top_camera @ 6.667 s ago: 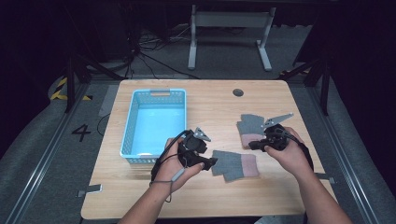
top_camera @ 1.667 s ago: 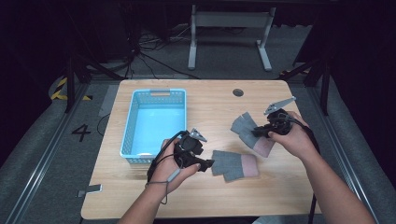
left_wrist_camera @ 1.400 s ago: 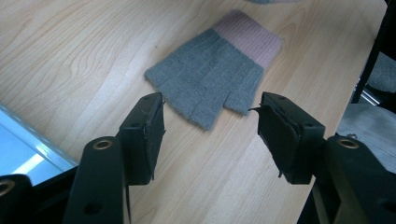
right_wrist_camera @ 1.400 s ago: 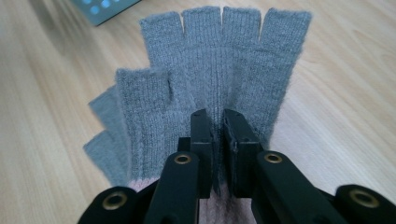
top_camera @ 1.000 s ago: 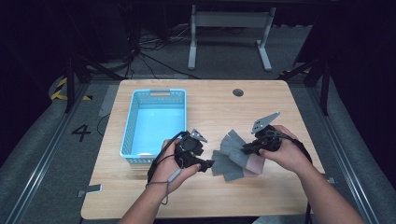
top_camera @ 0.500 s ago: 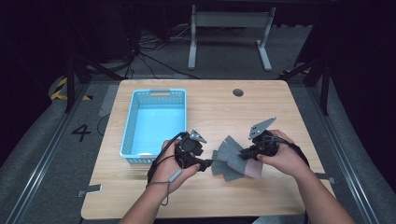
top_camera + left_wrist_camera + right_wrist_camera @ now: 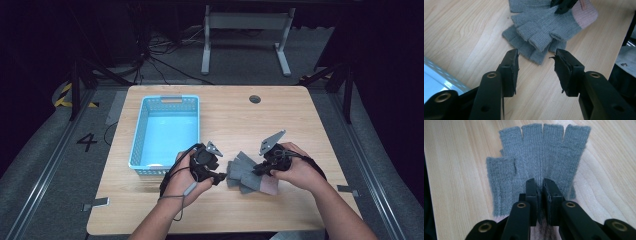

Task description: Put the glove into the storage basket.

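Two grey fingerless gloves with pink cuffs lie stacked on the table. My right gripper (image 7: 257, 170) (image 7: 541, 187) is shut on the upper glove (image 7: 541, 150) (image 7: 544, 27) near its palm and holds it spread over the lower glove (image 7: 524, 48) (image 7: 239, 181). The pink cuff (image 7: 586, 13) points away from my left gripper (image 7: 220, 177) (image 7: 536, 65). That gripper is open, and its jaws have just been closing. The gloves' finger ends lie right at its tips, and the pads touch nothing.
A light blue plastic basket (image 7: 170, 98) stands on the left half of the wooden table (image 7: 235, 115), close behind my left hand. A round cable hole (image 7: 255, 99) sits near the far edge.
My right gripper has carried its glove leftward from the right side of the table and laid it over the other glove. The left hand has stayed in place.
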A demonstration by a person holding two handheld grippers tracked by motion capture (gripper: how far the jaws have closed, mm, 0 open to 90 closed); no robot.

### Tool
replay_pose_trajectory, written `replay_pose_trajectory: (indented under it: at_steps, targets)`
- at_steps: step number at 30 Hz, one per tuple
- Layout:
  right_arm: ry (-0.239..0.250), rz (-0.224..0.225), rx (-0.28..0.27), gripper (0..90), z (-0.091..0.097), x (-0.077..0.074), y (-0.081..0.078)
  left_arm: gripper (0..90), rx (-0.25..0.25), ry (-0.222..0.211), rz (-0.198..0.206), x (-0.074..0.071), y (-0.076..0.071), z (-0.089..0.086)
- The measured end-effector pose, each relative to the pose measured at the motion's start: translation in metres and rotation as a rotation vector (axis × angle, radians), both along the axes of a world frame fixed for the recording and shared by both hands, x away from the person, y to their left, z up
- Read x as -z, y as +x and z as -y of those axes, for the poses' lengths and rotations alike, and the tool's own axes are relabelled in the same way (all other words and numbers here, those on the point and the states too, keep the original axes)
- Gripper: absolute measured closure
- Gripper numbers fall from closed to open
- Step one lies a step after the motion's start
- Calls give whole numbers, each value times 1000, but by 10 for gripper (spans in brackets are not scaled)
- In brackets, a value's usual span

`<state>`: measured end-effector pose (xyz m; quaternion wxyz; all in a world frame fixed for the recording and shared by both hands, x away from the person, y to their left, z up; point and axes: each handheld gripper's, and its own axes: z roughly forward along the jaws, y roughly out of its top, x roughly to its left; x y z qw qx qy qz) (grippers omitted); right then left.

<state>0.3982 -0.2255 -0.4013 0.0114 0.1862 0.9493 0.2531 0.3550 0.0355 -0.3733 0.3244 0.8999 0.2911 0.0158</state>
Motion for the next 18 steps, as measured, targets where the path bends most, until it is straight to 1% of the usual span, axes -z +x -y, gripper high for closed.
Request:
replay_pose_trajectory:
  at_steps: [5, 6, 7, 9, 10, 11, 12, 14, 15, 16, 17, 18]
  targets:
    - [-9, -5, -9, 829, -2, 6, 1, 585, 1, 12, -8, 4, -1, 2]
    - [-17, -6, -10, 811, -4, 8, 1, 590, 9, 19, -22, 8, -1, 4]
    - [-17, -6, -10, 811, -4, 8, 1, 594, 9, 19, -22, 8, -1, 4]
    - [-4, 2, -9, 782, -5, 10, 0, 598, 16, 27, -37, 12, -2, 6]
    - [-6, 7, -8, 757, -4, 10, -1, 602, 16, 30, -40, 13, -2, 6]
    - [17, 21, -1, 707, -2, 8, -3, 607, 16, 44, -45, 16, -1, 7]
    - [17, 21, -1, 707, -2, 8, -3, 608, 16, 44, -45, 16, -1, 7]
    - [36, 29, 10, 693, 3, 4, -6, 613, 22, 48, -51, 18, 0, 9]
    - [50, 38, 29, 681, 11, -1, -9, 622, 22, 46, -54, 20, 0, 13]
    - [55, 37, 40, 681, 16, -3, -10, 626, 38, 61, -51, 21, 1, 14]
    - [55, 37, 40, 681, 16, -3, -10, 630, 38, 61, -51, 21, 1, 14]
    - [56, 41, 51, 680, 22, -5, -11, 630, 42, 68, -52, 22, 1, 15]
